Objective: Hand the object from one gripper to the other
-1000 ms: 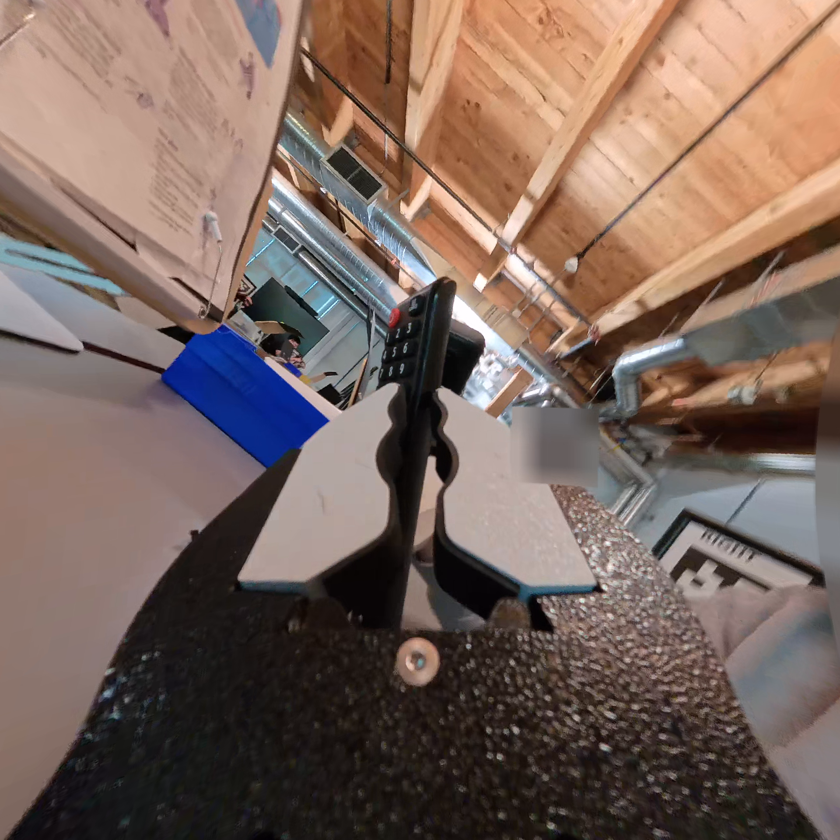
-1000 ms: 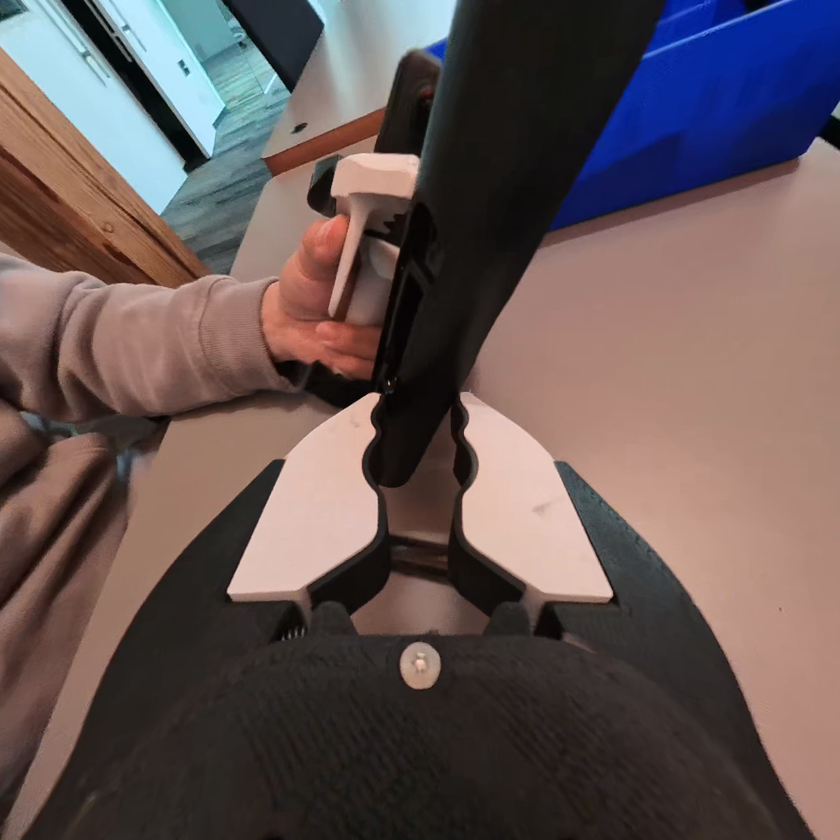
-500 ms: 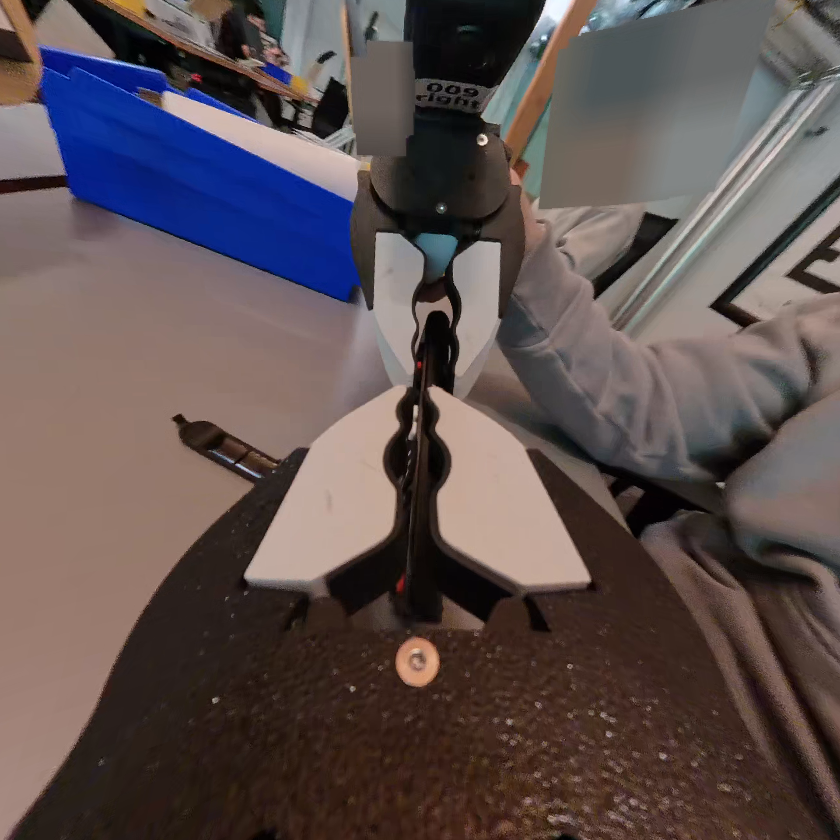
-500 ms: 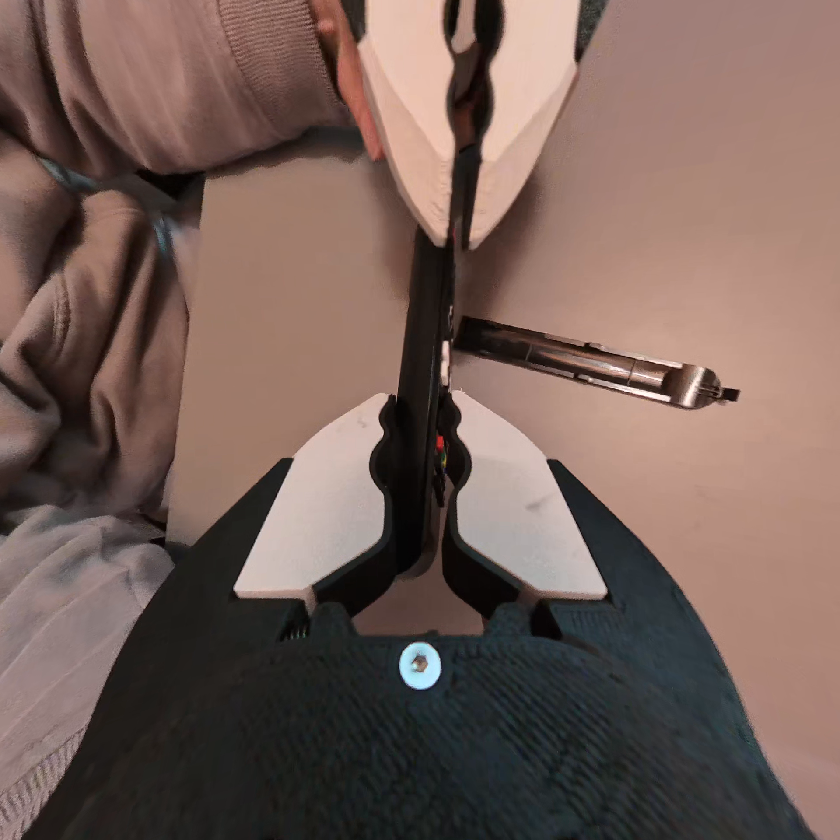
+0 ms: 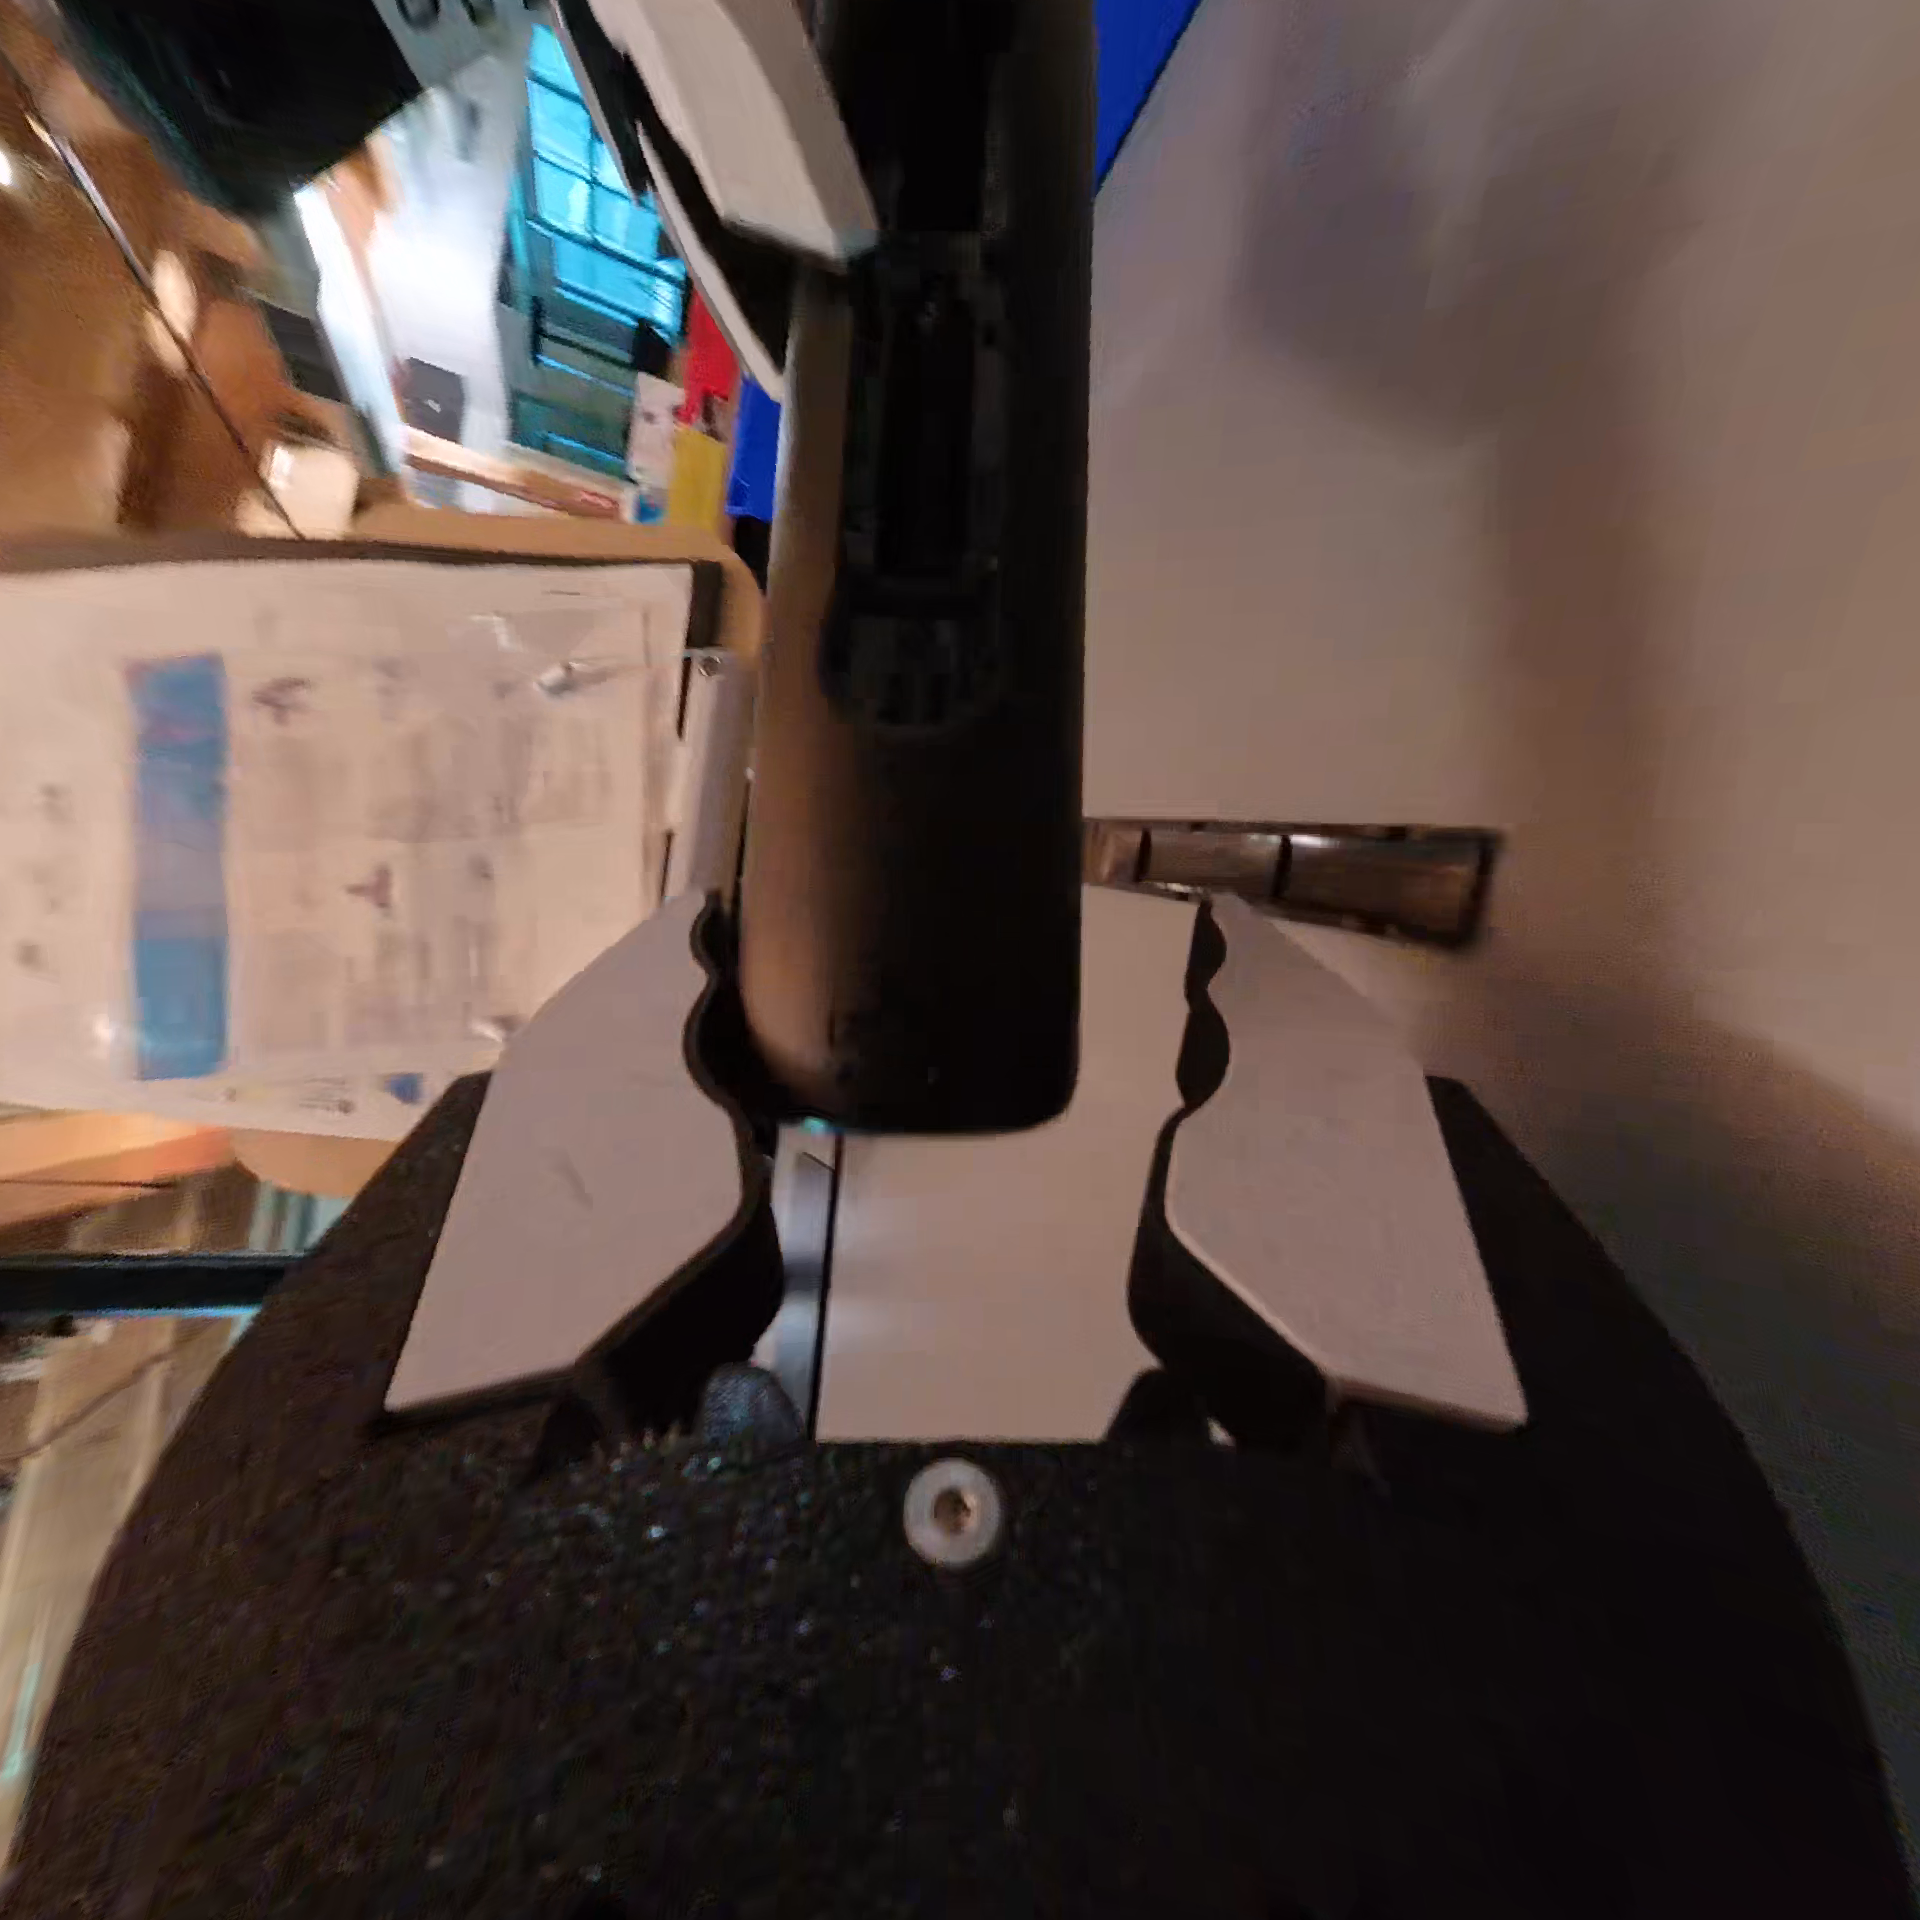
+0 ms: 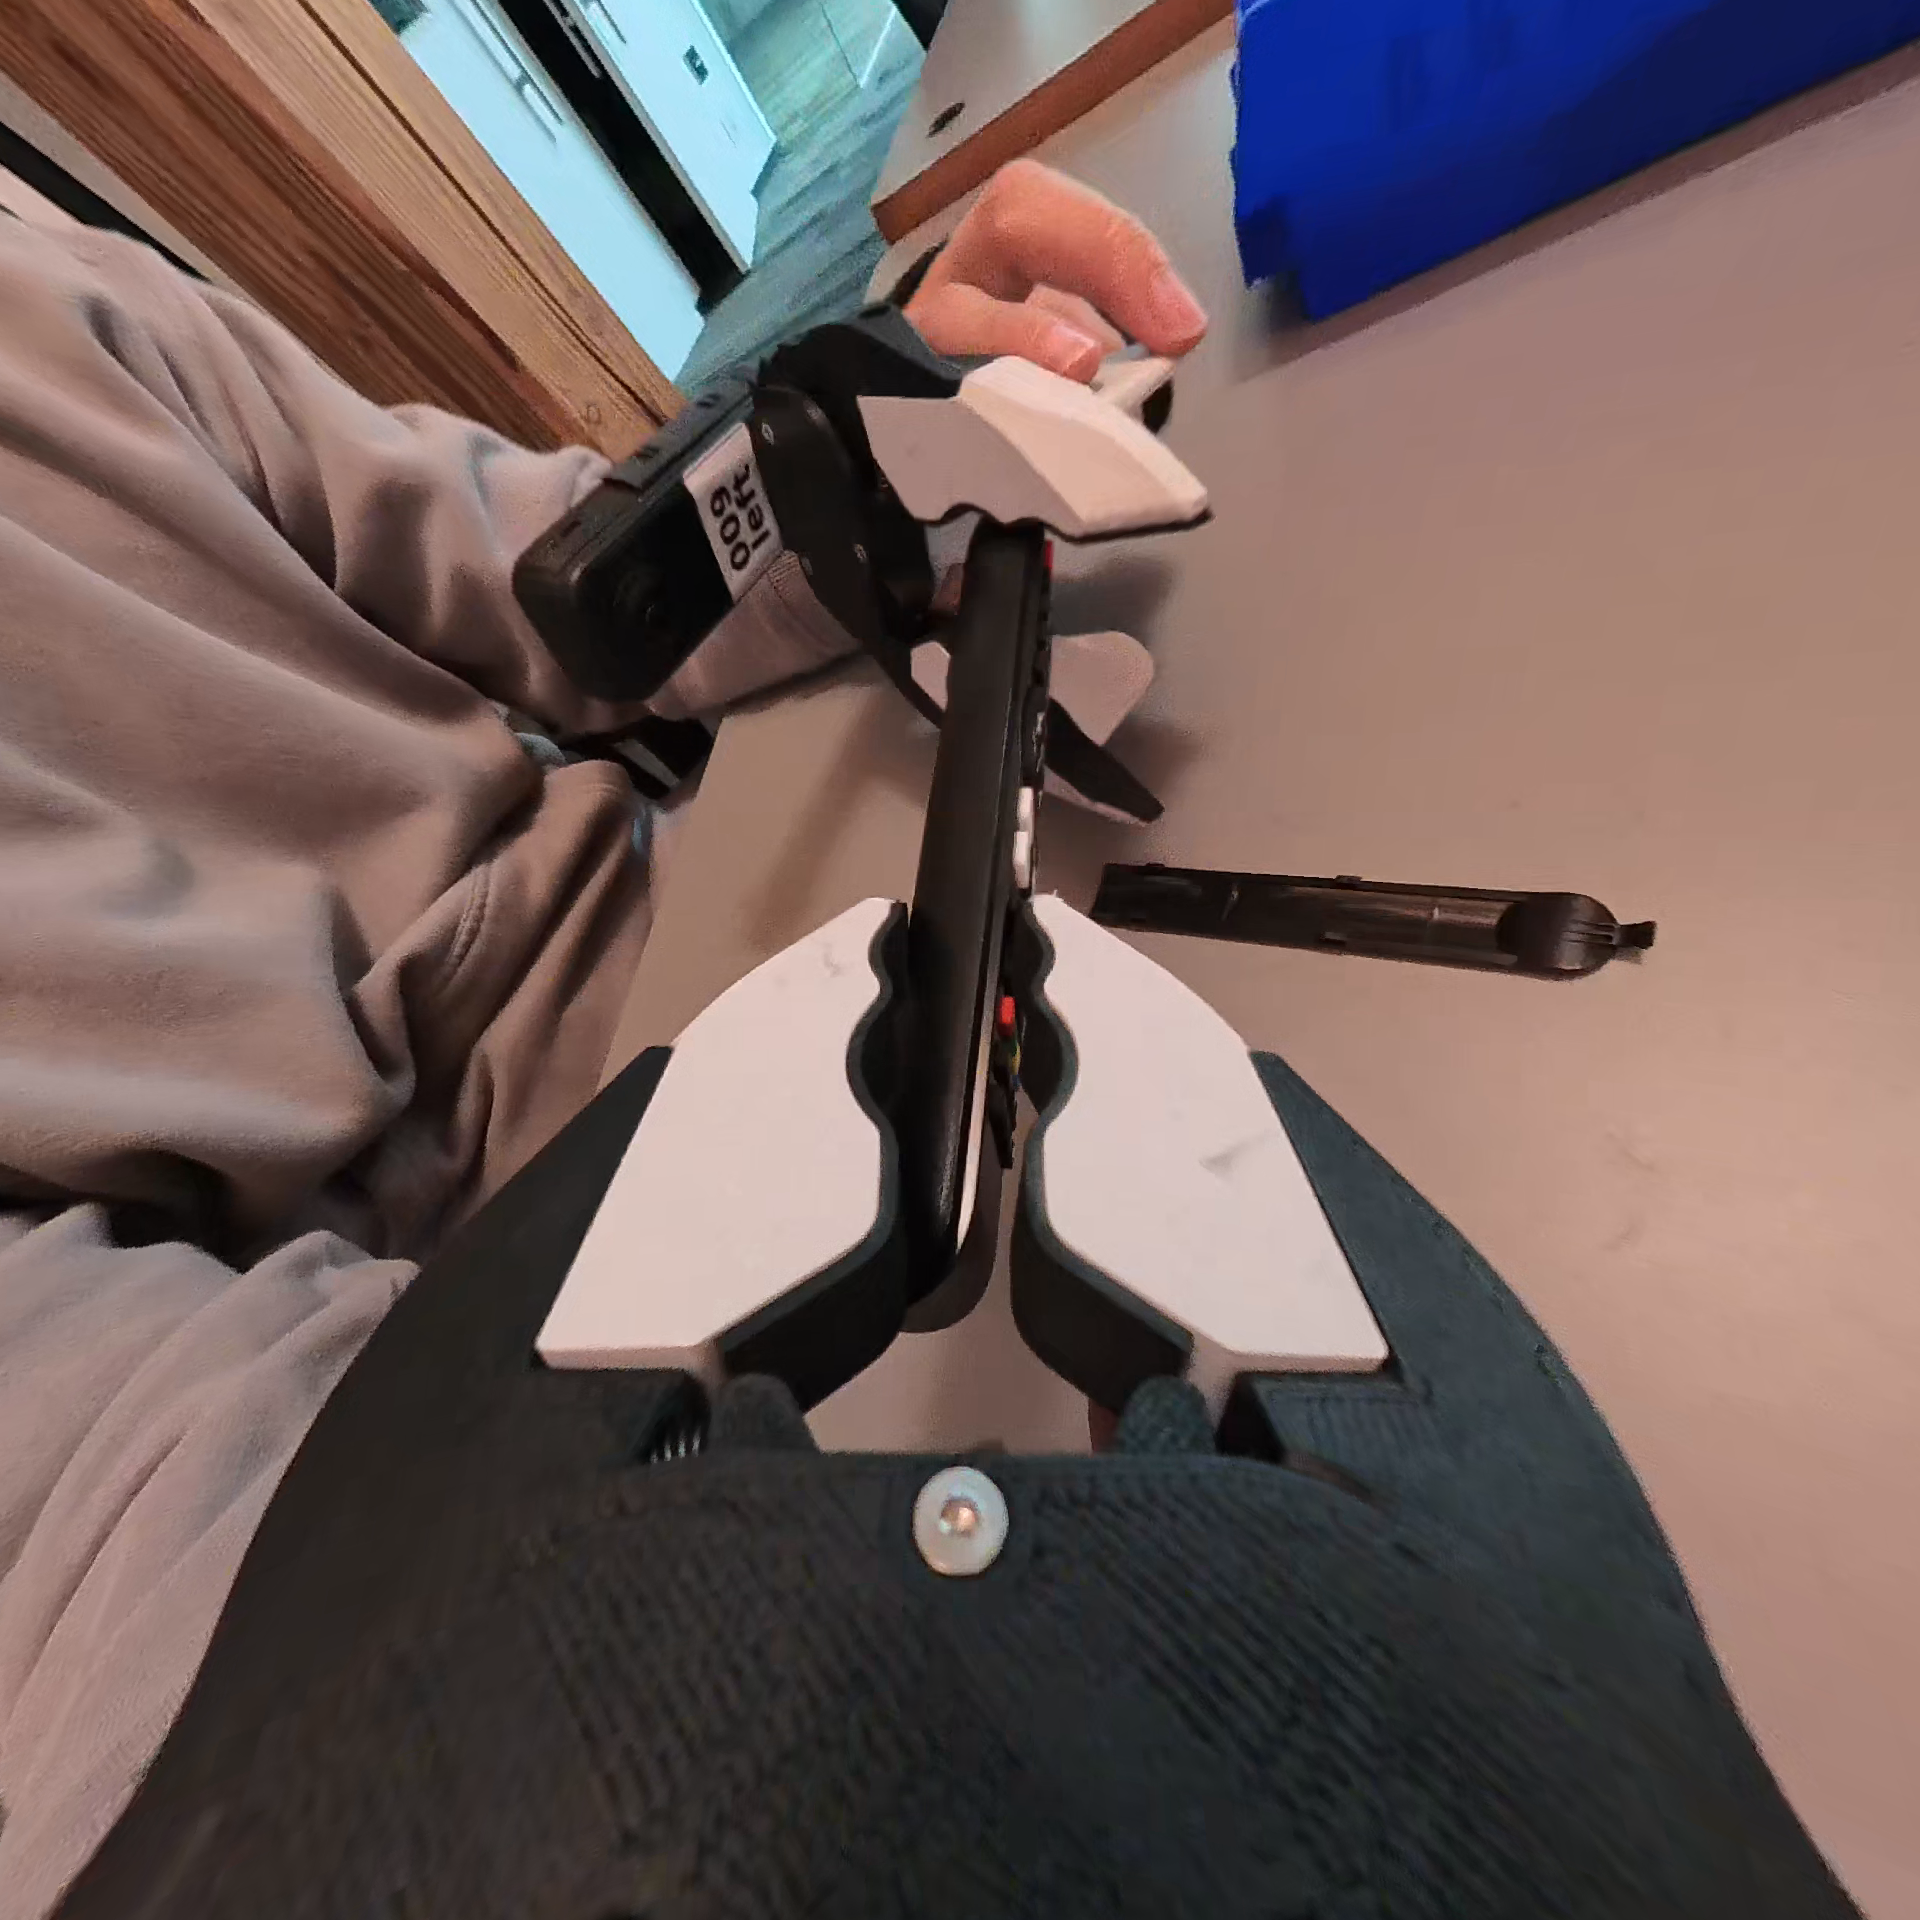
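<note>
A black remote control [image 6: 961, 935] is held edge-on in my right gripper [image 6: 966, 914], which is shut on its near end. My left gripper [image 6: 1049, 582] sits at the remote's far end, one white finger on each side, a hand on its handle. In the left wrist view my left gripper [image 5: 956, 914] is open. The remote's back [image 5: 925, 623], with an open battery bay, stands between the fingers, touching the left one and clear of the right one. The right gripper's white fingers [image 5: 758, 135] grip the remote at the top.
A black battery cover [image 6: 1351, 920] lies on the grey table [image 6: 1558, 727], also visible in the left wrist view [image 5: 1288, 878]. A blue bin [image 6: 1558, 135] stands at the far right. A grey sleeve [image 6: 260, 727] fills the left. A cardboard box with a paper sheet [image 5: 312, 831] is nearby.
Half a second ago both grippers were shut on the remote. My left gripper has since opened its fingers; the right still grips it. Both grippers have turned.
</note>
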A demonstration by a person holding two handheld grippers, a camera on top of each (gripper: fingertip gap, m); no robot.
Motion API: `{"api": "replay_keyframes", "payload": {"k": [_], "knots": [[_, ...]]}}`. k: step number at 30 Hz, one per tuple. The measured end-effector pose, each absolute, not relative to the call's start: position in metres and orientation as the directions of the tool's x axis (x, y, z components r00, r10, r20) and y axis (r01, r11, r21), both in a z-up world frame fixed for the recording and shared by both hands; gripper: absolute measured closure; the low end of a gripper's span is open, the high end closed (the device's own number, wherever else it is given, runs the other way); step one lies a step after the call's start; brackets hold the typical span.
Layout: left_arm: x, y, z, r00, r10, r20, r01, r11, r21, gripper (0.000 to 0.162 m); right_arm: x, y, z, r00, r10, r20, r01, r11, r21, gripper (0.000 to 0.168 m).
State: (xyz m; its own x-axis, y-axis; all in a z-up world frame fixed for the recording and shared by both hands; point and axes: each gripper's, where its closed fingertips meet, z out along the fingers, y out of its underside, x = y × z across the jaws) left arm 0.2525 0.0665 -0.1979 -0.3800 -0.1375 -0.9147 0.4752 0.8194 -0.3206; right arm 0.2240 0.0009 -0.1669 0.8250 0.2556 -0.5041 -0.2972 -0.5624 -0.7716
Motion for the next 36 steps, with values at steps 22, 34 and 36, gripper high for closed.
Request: {"api": "replay_keyframes", "payload": {"k": [22,34,36], "knots": [[0.295,0.165,-0.168,-0.596,-0.803,0.018,-0.130,0.075,-0.989,0.101,0.256,0.036,-0.197,0.931,0.224,0.287,0.361,-0.680,-0.638,0.117],[0.306,0.171,-0.191,-0.510,-0.853,-0.114,-0.143,0.214,-0.966,0.101,0.208,0.063,-0.255,0.912,0.403,0.076,0.396,-0.818,-0.416,0.114],[0.305,0.169,-0.191,-0.514,-0.849,-0.119,-0.138,0.219,-0.966,0.101,0.208,0.060,-0.267,0.931,0.365,0.007,0.340,-0.859,-0.383,0.110]]}}
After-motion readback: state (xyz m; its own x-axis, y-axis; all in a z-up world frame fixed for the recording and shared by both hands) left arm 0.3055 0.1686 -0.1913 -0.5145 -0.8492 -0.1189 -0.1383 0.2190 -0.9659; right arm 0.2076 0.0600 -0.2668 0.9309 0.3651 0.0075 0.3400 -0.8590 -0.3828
